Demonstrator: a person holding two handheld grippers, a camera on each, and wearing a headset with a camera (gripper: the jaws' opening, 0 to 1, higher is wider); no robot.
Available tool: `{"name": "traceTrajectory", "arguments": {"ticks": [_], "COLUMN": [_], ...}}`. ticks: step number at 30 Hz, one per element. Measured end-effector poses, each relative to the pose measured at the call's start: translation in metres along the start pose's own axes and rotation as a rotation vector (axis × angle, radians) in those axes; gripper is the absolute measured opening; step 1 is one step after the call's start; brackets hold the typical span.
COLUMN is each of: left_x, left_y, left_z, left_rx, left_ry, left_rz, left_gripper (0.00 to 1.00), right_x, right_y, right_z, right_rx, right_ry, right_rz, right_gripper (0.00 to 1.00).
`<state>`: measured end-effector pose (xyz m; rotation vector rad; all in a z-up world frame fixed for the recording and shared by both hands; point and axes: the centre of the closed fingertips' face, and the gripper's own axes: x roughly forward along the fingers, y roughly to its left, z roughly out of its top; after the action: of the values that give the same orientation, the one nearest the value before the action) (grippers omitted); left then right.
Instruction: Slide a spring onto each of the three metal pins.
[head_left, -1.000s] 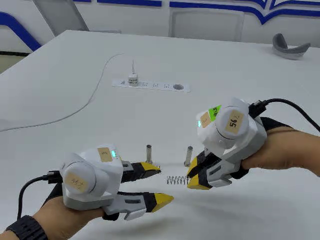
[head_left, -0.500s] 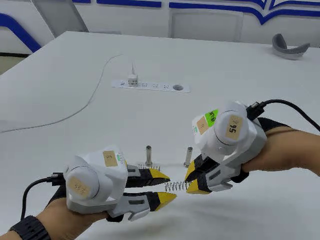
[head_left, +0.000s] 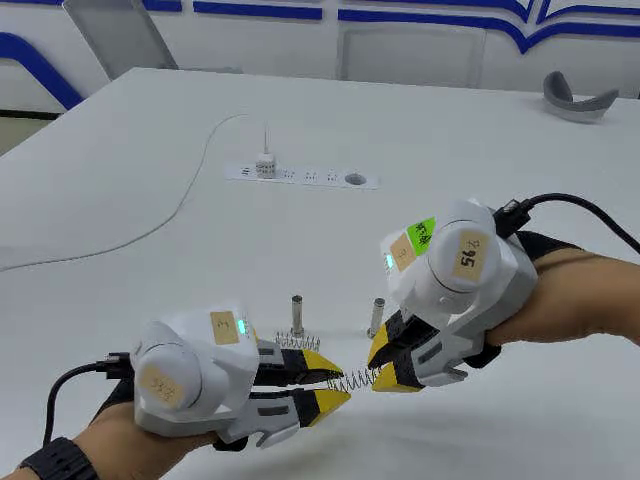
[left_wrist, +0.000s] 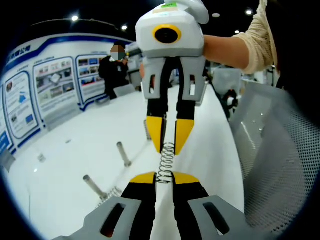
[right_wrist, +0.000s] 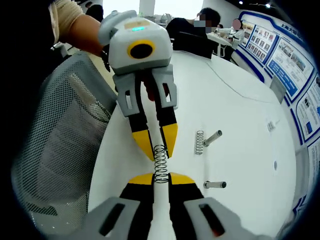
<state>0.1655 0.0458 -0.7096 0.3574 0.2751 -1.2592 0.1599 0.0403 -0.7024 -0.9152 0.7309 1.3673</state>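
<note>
A thin steel spring (head_left: 358, 378) hangs level above the white table, stretched between both grippers. My left gripper (head_left: 340, 382) is shut on its left end, and my right gripper (head_left: 383, 365) is shut on its right end. In the left gripper view the spring (left_wrist: 165, 162) runs from my own jaws up to the right gripper (left_wrist: 169, 135). The right gripper view has the same spring (right_wrist: 160, 162) reaching to the left gripper (right_wrist: 159, 142). Two metal pins (head_left: 297, 312) (head_left: 378, 315) stand upright just behind. A second spring (head_left: 297, 342) lies by the left pin's foot.
A white power strip (head_left: 300, 174) with a plug and a grey cable (head_left: 170, 215) lies mid-table. A grey curved object (head_left: 580, 98) rests at the far right. A mesh chair (right_wrist: 60, 135) stands beside the table, and people sit farther off.
The left gripper moved right toward the right gripper and its jaws narrowed from wide open onto the spring's free end. The right gripper lifted the spring slightly.
</note>
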Motion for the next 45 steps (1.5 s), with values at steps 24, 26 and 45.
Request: {"name": "traceTrajectory", "arguments": {"ticks": [24,26,45], "left_x": [0.001,0.002,0.002], "left_y": [-0.002,-0.002,0.0], "left_z": [0.001,0.002,0.003], "left_rx": [-0.013,-0.014,-0.022], "left_ry": [-0.002,-0.005,-0.016], "left_rz": [-0.006,-0.006,-0.002], "left_gripper": [0.11,0.11,0.11], "right_x": [-0.009,-0.009,-0.006], "right_y": [0.0,0.0,0.001], "right_z": [0.043,0.045,0.042], "right_rx": [-0.046,-0.046,-0.01], "right_ry": [-0.088,-0.097,-0.112], "right_rz": [-0.032,-0.032,-0.034], "right_gripper": [0.12,0.12,0.14]}}
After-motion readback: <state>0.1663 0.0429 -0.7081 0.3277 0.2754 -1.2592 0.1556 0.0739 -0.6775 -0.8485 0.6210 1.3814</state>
